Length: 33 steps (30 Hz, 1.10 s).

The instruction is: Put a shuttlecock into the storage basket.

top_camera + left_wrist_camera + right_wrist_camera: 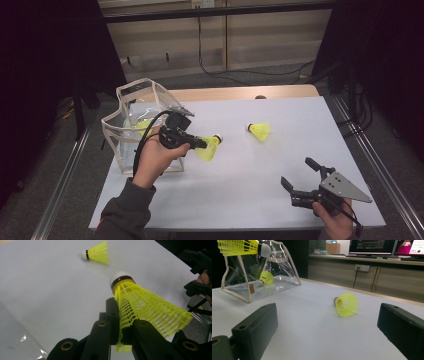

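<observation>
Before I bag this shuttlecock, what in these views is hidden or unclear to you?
- Held shuttlecock: the skirt's pinched edge is hidden between the left gripper jaws in the left gripper view.
- Clear bag: glare and the left hand blur what lies inside in the high view; the right gripper view shows one shuttlecock in the bag.
- Loose shuttlecock: too small in the high view to judge its condition.

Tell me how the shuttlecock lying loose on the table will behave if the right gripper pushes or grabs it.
The loose shuttlecock lies on its side, so a push would probably roll it in a curve around its cork end. Its yellow mesh skirt looks thin and springy, likely to flex under the open right gripper. It looks very light, so a nudge may send it skidding across the table.
</observation>
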Available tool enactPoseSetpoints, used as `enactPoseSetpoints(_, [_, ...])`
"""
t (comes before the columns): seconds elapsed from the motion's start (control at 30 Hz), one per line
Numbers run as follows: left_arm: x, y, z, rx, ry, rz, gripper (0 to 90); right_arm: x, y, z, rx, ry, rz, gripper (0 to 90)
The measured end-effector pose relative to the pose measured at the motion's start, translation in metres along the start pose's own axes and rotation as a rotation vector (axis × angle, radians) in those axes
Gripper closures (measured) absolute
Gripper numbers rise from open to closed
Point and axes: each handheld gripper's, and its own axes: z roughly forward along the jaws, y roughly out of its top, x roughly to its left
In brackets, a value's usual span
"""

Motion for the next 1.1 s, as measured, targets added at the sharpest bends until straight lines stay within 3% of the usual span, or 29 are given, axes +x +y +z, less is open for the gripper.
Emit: enactPoseSetpoints(1.1, [0.004, 0.018, -0.019, 0.012, 0.036, 0.000, 87.8, 0.000, 0.000, 0.000, -0.004, 0.003, -0.002, 2.9])
